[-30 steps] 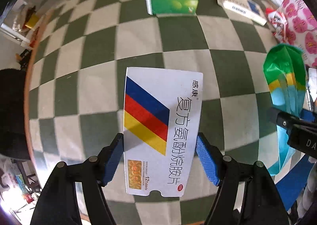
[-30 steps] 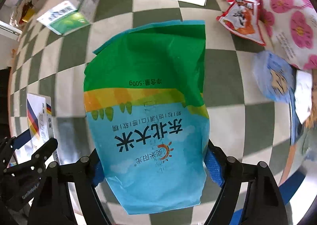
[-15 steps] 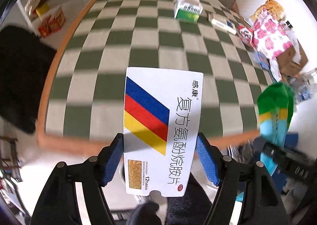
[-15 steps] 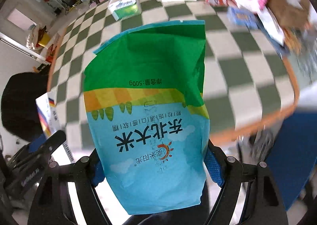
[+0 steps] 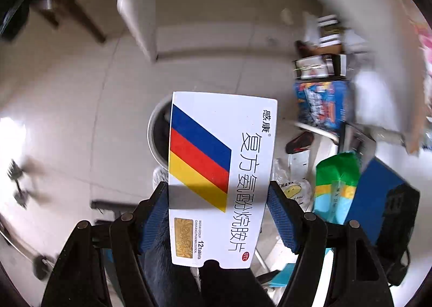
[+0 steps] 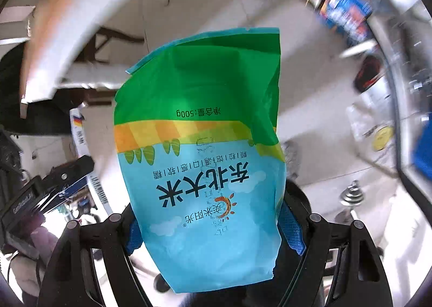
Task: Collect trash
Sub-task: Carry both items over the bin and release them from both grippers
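Both grippers loaded, pointed steeply down at the floor.

I see the left gripper (image 5: 218,211) pinching a white medicine box (image 5: 220,180) by its long edges, blue pads pressed on either side; the box stands up the centre of the left wrist frame, partly covering a round bin (image 5: 158,134) on the pale floor beyond it. My right gripper (image 6: 209,222) is clamped on a green and blue rice bag (image 6: 202,150) (print upside down), which fills mid-frame. The surroundings are blurred; the box also shows at left centre of the right view.
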Motion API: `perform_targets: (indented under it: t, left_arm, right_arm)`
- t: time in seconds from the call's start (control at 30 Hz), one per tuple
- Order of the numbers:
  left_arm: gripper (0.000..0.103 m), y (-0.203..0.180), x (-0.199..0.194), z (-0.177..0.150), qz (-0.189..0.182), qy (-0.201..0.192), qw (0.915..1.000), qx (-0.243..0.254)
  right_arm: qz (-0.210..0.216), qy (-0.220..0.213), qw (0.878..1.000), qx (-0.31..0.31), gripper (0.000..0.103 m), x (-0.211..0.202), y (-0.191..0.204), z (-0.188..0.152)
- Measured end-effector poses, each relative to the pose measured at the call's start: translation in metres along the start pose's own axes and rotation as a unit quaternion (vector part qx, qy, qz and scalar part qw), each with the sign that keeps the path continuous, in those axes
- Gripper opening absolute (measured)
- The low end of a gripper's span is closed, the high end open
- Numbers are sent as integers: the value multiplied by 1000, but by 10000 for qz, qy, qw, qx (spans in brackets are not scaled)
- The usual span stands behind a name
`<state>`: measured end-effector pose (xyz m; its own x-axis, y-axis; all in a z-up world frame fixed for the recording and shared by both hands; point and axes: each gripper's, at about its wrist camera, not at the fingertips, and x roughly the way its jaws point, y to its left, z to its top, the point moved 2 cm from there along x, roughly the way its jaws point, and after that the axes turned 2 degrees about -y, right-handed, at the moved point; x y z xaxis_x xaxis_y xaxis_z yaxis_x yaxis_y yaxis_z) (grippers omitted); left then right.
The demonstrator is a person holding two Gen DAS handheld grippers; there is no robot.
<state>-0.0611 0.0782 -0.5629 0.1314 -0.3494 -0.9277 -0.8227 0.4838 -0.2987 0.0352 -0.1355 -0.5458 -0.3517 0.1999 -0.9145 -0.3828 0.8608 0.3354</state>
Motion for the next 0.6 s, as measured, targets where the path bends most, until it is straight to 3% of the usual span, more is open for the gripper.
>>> perform_targets:
  t: [0.13, 0.3, 0.37, 0.43, 0.47, 0.6]
  left_arm:
    - [71, 37, 97, 20, -257, 517, 9976, -395]
    - [72, 67, 168, 39, -294, 737, 9957, -479]
    - [103, 76, 179, 45, -276, 706, 9957, -531]
    - [103, 83, 182, 46, -274, 654, 9957, -594]
    - [103, 89, 179, 44, -252, 629, 9959, -599]
    - [103, 91, 166, 40, 254, 125, 9987, -432]
  right_arm:
    - [117, 406, 9991, -9, 83, 96, -24, 18]
    - [100, 771, 9970, -49, 85, 208, -46, 48]
    - [93, 895, 9959, -116, 88, 239, -51, 56]
    - [141, 1046, 9943, -172, 90, 264, -52, 61]
    - [183, 1114, 9934, -190, 97, 273, -53, 62]
    - [239, 1162, 9926, -271, 103, 284, -53, 61]
